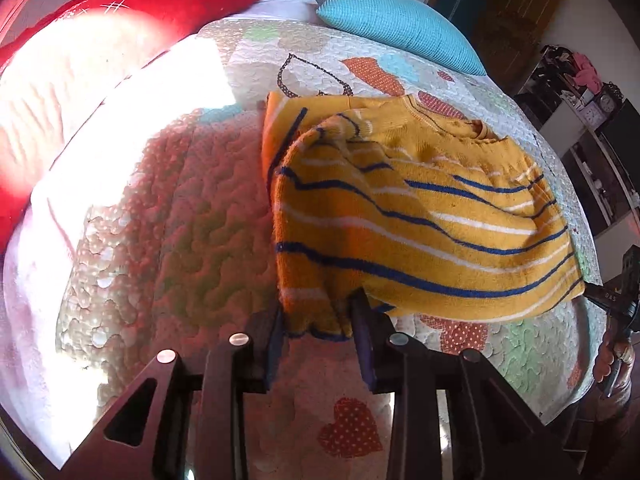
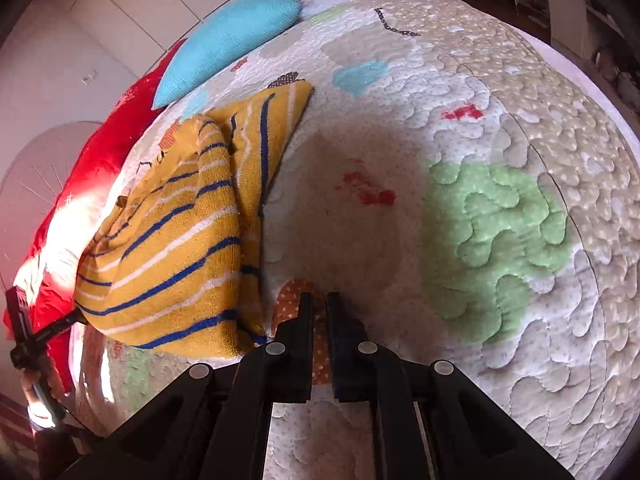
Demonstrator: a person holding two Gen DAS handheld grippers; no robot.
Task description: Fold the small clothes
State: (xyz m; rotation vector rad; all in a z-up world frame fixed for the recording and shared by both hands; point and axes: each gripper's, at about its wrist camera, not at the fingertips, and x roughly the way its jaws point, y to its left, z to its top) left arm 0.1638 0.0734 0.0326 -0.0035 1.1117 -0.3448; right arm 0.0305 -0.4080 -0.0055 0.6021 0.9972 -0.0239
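Note:
A small yellow sweater point(image 1: 420, 216) with blue and white stripes lies on the quilted bed cover point(image 1: 180, 220). My left gripper point(image 1: 318, 320) is shut on the sweater's near cuff or hem, which bunches between the fingers, and holds that part lifted over the body. In the right wrist view the sweater point(image 2: 172, 248) lies at the left, with the left gripper point(image 2: 28, 340) at its far edge. My right gripper point(image 2: 320, 308) is nearly closed and empty, just above the cover to the right of the sweater.
A red pillow point(image 1: 140, 4) and a turquoise pillow point(image 1: 400, 24) lie at the head of the bed. Bright sunlight washes out the cover's left part. Shelves with clutter point(image 1: 580, 92) stand beyond the bed's right edge. The right gripper shows at the sweater's right point(image 1: 616, 304).

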